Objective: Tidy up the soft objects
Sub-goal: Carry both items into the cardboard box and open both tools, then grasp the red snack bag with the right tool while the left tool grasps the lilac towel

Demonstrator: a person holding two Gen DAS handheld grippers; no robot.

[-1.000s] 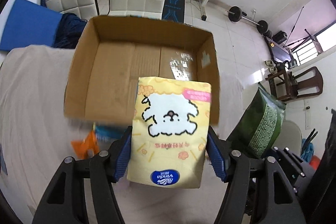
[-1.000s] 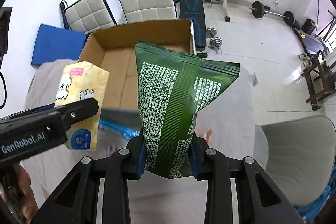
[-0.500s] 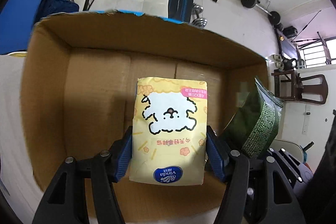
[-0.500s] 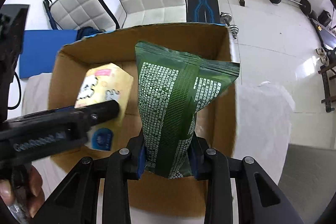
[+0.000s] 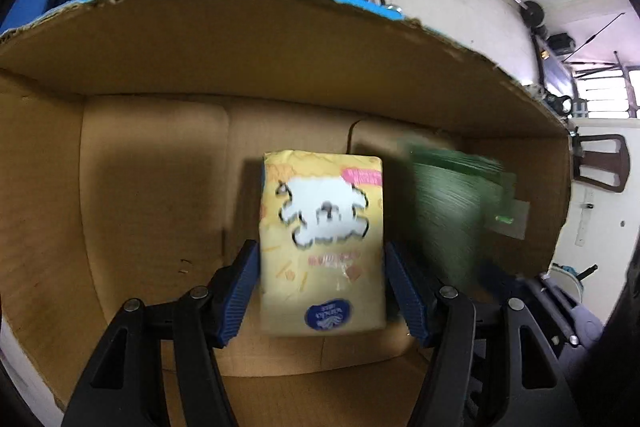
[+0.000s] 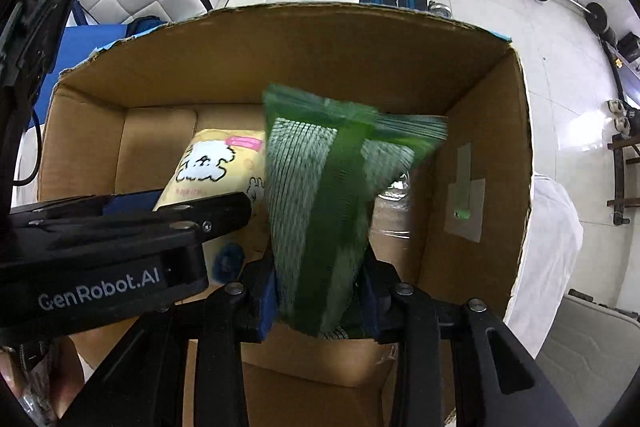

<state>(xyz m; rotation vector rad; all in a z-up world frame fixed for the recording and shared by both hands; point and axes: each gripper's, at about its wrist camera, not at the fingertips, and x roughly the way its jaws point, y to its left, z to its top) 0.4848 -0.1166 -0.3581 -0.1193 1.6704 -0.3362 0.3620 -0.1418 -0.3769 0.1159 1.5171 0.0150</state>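
Here, the left gripper (image 5: 322,287) clamps the yellow tissue pack (image 5: 322,239) inside the cardboard box (image 5: 280,67); the right gripper (image 6: 320,291) pinches the green bag (image 6: 324,219) at its 3 o'clock. Lower both to the floor before releasing.

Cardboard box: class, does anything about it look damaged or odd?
Yes. The cardboard box has a ragged, torn top edge on its far wall, with blue showing along the tear. A strip of clear tape with a green mark sticks to its inner right wall. Nothing has spilled.
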